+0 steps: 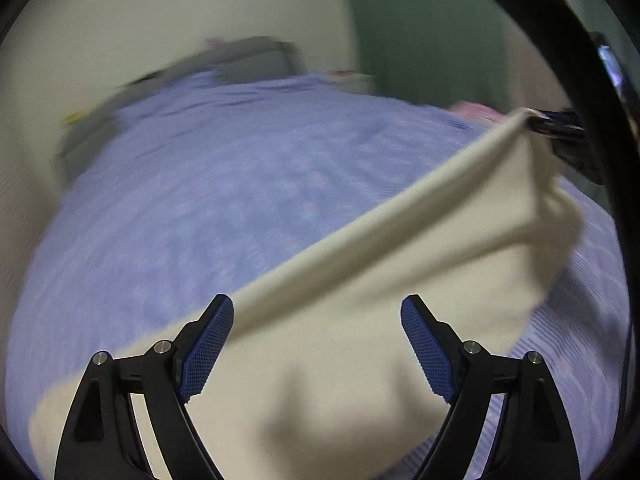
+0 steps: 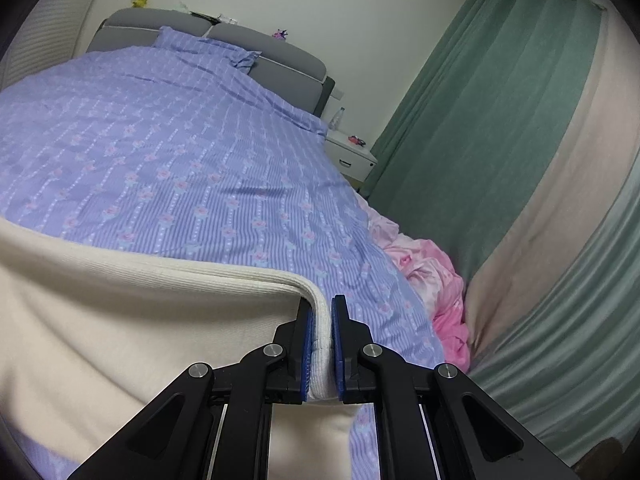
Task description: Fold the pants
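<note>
Pants (image 2: 120,320): cream knit, lifted over bed (image 2: 180,152) with lilac floral cover. Right tongs (image 2: 322,308) clenched on ribbed edge. Left tongs (image 1: 316,320) spread wide, gripping nothing, fabric draped below.

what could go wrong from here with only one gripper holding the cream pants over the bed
1. The right gripper pinches only a thick rolled edge of the cream pants; a tug could slip it out.
2. The left gripper is open with cloth passing between its fingers ungripped, so that side may sag and crease on the purple bedspread.
</note>
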